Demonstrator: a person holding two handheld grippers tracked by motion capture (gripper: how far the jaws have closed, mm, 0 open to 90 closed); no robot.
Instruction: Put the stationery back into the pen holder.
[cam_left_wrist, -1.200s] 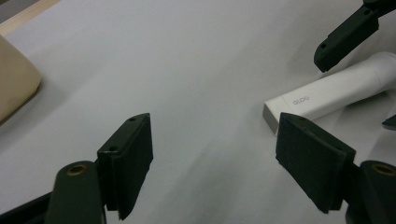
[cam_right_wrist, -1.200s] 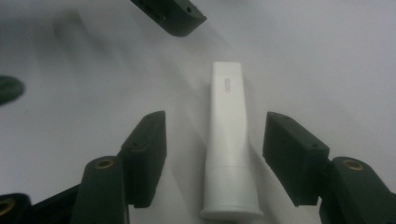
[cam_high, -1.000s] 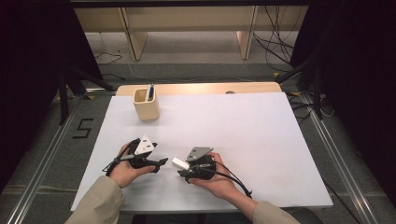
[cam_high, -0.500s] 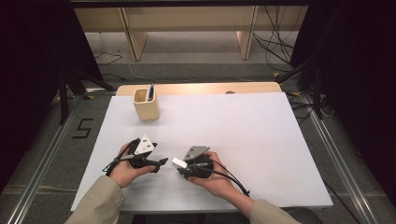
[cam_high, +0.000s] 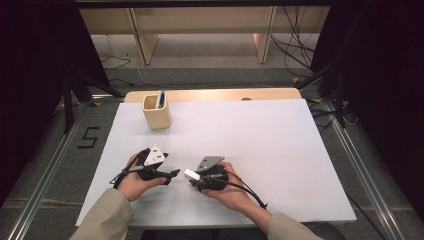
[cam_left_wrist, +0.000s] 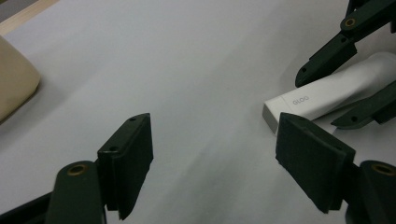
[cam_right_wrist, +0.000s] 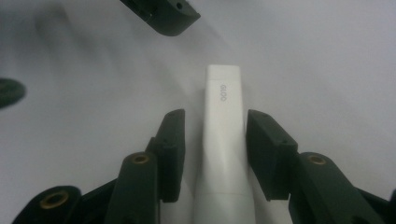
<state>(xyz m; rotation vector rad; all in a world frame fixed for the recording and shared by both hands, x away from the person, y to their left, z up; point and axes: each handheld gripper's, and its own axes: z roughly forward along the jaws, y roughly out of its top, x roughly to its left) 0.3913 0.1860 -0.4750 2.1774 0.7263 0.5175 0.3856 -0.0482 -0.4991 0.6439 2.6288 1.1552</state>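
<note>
A white glue stick (cam_right_wrist: 223, 121) marked GLOO lies on the white table (cam_high: 260, 135), its capped end toward my left gripper. My right gripper (cam_right_wrist: 215, 116) straddles it. Its jaws have just been closing. One pad (cam_right_wrist: 266, 149) sits against the stick's side, while a thin gap remains at the other pad. In the high view the right gripper (cam_high: 192, 177) holds low near the front edge, with the stick (cam_high: 191, 173) poking out leftward. My left gripper (cam_left_wrist: 215, 163) is open with nothing between its pads, and its tips (cam_high: 172, 174) face the stick (cam_left_wrist: 322, 95) a short way off.
A beige cup (cam_high: 156, 112) holding a blue pen (cam_high: 160, 98) stands at the back left of the table. A wooden strip (cam_high: 210, 95) runs along the far edge. Cables trail from both grippers toward the person's sleeves.
The right gripper's jaws look a little narrower around the glue stick. Both hands keep their places, and the stick has not moved.
</note>
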